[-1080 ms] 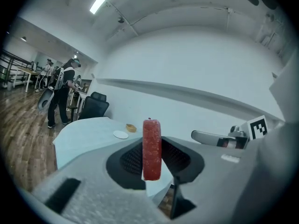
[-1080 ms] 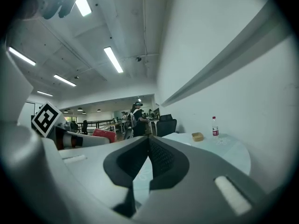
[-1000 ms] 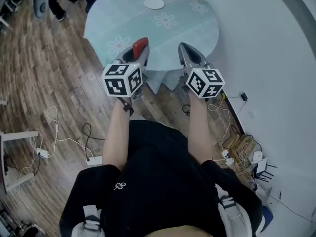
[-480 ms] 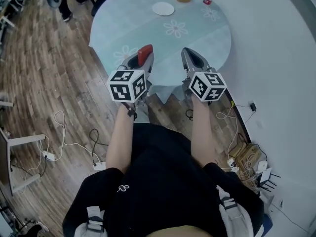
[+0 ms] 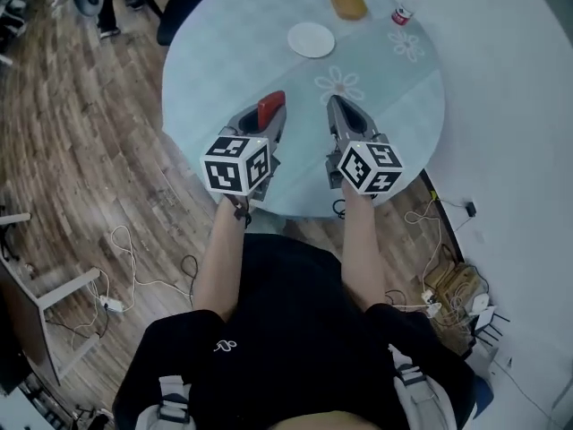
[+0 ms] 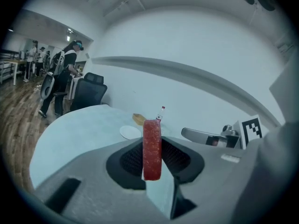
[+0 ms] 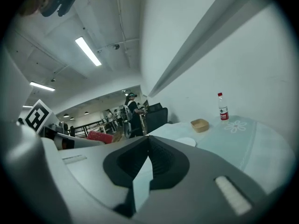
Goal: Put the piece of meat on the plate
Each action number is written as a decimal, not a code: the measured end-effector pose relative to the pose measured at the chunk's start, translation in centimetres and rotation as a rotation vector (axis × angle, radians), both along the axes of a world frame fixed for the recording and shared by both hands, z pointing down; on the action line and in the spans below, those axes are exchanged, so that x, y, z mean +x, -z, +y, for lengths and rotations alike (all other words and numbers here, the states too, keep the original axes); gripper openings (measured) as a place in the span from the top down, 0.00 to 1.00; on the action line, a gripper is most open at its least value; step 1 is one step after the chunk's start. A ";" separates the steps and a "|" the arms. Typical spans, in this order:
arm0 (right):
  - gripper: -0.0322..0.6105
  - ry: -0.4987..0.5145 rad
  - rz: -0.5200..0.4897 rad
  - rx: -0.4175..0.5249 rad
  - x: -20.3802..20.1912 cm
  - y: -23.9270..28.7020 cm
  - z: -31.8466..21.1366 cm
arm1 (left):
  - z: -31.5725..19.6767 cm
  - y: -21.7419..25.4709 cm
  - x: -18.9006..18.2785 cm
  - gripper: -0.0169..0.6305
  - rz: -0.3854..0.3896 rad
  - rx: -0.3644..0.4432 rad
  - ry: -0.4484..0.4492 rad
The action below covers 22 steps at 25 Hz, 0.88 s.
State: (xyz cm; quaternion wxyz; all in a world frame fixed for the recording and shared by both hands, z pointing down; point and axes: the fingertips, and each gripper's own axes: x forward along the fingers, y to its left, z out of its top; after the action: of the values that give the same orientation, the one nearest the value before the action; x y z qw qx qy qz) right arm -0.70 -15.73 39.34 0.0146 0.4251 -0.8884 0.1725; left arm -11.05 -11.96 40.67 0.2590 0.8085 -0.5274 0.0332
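**Scene.** A round table (image 5: 224, 70) under a pale blue cloth with a flower print fills the upper half of the head view. Both grippers are held over its near edge, side by side and apart.

**Left gripper** (image 5: 269, 119). The jaws stand partly apart and clamp the piece of meat (image 6: 152, 146) across its two flat faces. The slab stands on edge, its upper part jutting clear above the jaw tips.

**Right gripper** (image 7: 148, 143). The jaws are brought together at the tips, with nothing between them.

**Plate** (image 5: 312, 39). White, round and bare. It lies on the far part of the table, well apart from both grippers. A shallow tan bowl (image 5: 347, 2) sits beyond it, and a small bottle (image 5: 406, 7) with a red cap stands to the right of that.

**Handling of the meat.**
- It is a thin, red, speckled slab, likely light.
- It holds its shape upright in the clamp, which suggests a fairly stiff or rubbery body. The gripper view is too coarse to tell whether it is real meat or an imitation.
- The present hold, low on the slab and square across the flat faces, appears sound.
- The load is not fragile, but a slick surface could slide if the clamp loosens.
- Expect it to fall flat on release, so release it low over the centre of the plate.
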 end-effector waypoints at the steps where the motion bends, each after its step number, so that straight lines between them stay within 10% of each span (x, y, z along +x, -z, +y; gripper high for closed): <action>1: 0.93 -0.026 0.006 -0.012 0.3 -0.3 -1.2 | -1.4 -0.6 0.0 0.84 0.003 -0.019 -0.018; 10: 0.93 -0.234 0.107 -0.154 9.3 -4.9 -7.0 | -8.8 -6.5 5.5 0.84 0.065 -0.176 -0.154; 22: 0.93 -0.139 0.082 -0.223 8.3 -8.4 -12.9 | -15.5 -10.7 6.0 0.84 0.051 -0.277 -0.104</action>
State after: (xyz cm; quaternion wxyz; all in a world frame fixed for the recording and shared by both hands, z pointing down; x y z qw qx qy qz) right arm 7.61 -28.60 47.73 0.0861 0.4882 -0.8308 0.2530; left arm -5.09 -27.42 51.37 0.3794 0.7920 -0.4682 0.0985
